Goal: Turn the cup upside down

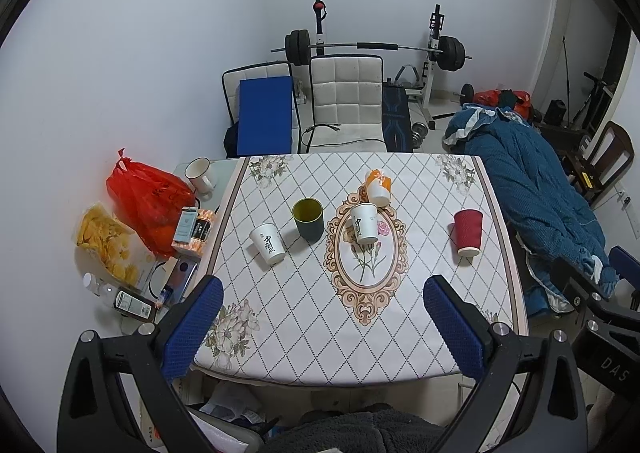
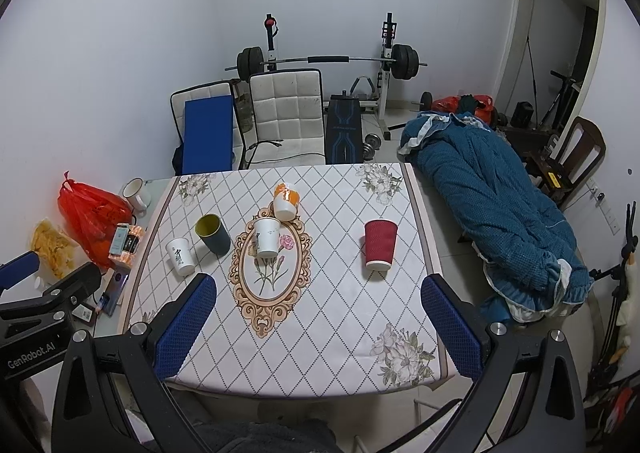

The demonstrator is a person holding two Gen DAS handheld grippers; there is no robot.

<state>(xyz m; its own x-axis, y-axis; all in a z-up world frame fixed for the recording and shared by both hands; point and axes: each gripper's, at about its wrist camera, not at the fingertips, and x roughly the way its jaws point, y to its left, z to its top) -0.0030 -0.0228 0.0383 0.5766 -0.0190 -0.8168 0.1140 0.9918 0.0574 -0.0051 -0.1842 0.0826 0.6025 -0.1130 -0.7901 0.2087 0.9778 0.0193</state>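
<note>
Several cups stand upright on the patterned tablecloth (image 1: 420, 313): a red ribbed paper cup (image 1: 468, 232) (image 2: 380, 245) at the right, two white paper cups with black writing (image 1: 268, 243) (image 1: 365, 223), a dark green cup (image 1: 308, 219) (image 2: 213, 233), and an orange-and-white cup (image 1: 378, 187) (image 2: 286, 201) at the back. My left gripper (image 1: 324, 329) is open and empty above the table's near edge. My right gripper (image 2: 318, 327) is open and empty, also short of the cups; the red cup is nearest it.
Left of the cloth lie a red plastic bag (image 1: 148, 201), a white mug (image 1: 200, 175), a snack bag (image 1: 106, 241), boxes and a bottle. White chairs (image 1: 346, 101), a barbell rack and a blue quilt (image 1: 532, 189) stand beyond and right of the table.
</note>
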